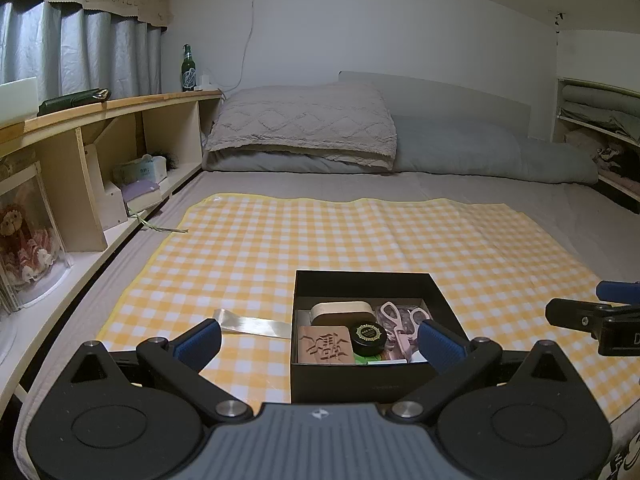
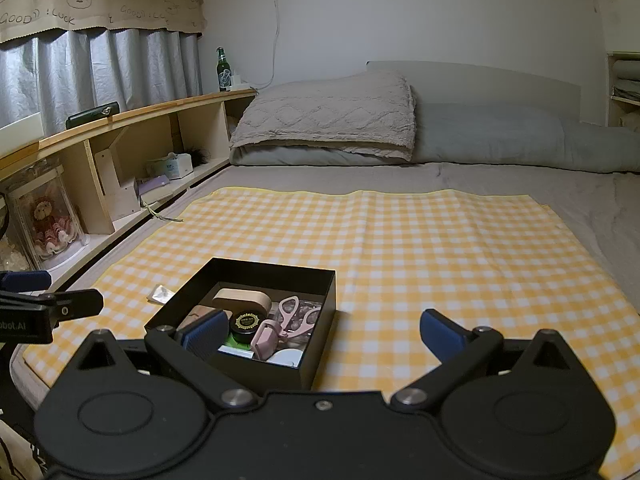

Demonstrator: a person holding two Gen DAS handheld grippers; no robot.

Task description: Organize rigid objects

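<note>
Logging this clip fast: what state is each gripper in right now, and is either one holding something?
Left gripper: open, fingers spread wide, holding nothing.
Right gripper: open, fingers spread wide, holding nothing.

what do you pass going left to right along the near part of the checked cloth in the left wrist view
clear wrapper → wooden carved block → black round tin → pink scissors → right gripper

A yellow checked cloth (image 1: 320, 240) covers the bed (image 1: 460, 184), bearing a black box (image 1: 360, 280).
</note>
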